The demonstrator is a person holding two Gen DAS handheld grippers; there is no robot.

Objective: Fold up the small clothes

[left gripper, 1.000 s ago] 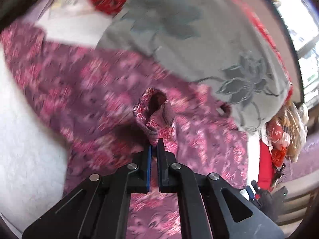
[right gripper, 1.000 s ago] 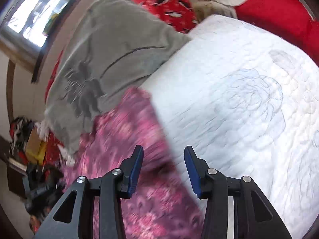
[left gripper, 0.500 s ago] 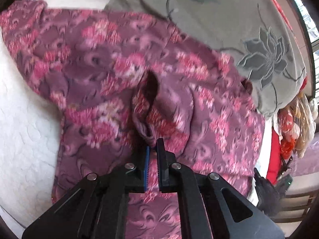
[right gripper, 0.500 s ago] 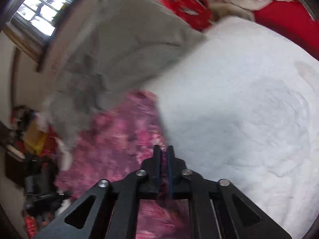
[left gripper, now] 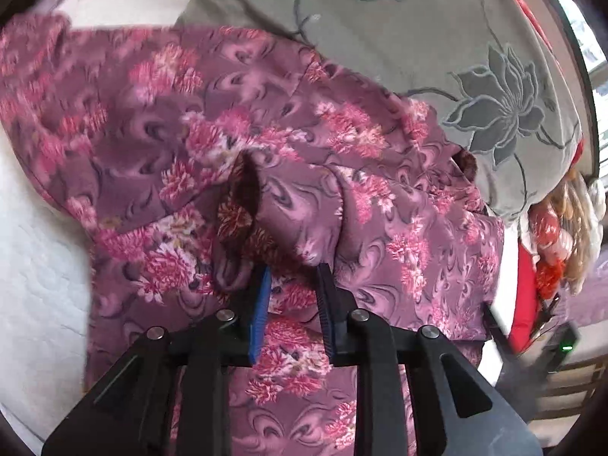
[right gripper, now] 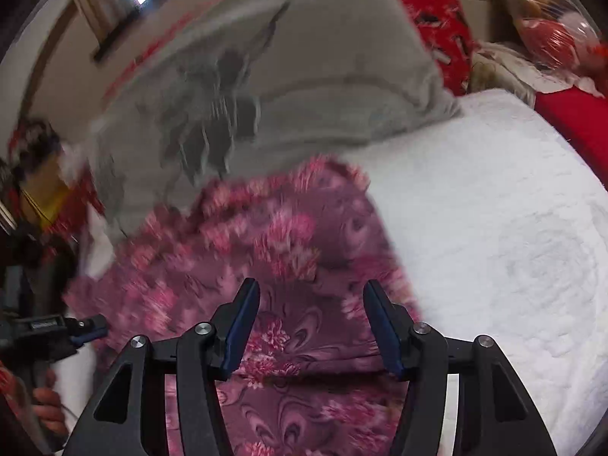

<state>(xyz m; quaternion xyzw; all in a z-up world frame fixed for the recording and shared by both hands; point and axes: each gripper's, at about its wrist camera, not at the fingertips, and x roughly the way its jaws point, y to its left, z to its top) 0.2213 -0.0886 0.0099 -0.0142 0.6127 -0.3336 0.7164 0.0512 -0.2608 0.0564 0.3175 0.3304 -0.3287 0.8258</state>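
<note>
A purple garment with pink flowers (left gripper: 235,121) lies spread on a white quilted bed (left gripper: 34,258). A rumpled fold of it (left gripper: 266,220) stands just ahead of my left gripper (left gripper: 294,285), which is open with the fold's lower edge between its fingertips. In the right wrist view the same garment (right gripper: 273,250) lies beside the white quilt (right gripper: 494,228). My right gripper (right gripper: 311,304) is open and empty just above the cloth. The left gripper also shows at the left edge of the right wrist view (right gripper: 87,328).
A grey blanket with a dark flower print (left gripper: 437,57) lies behind the garment, also in the right wrist view (right gripper: 304,76). Red bedding (right gripper: 570,114) and bags (right gripper: 547,34) sit at the far right. Clutter (left gripper: 558,250) lies off the bed's edge.
Both grippers were shut half a second ago and have opened. The left has let go of the pinched fold, which now rests on the garment. The right has released the cloth.
</note>
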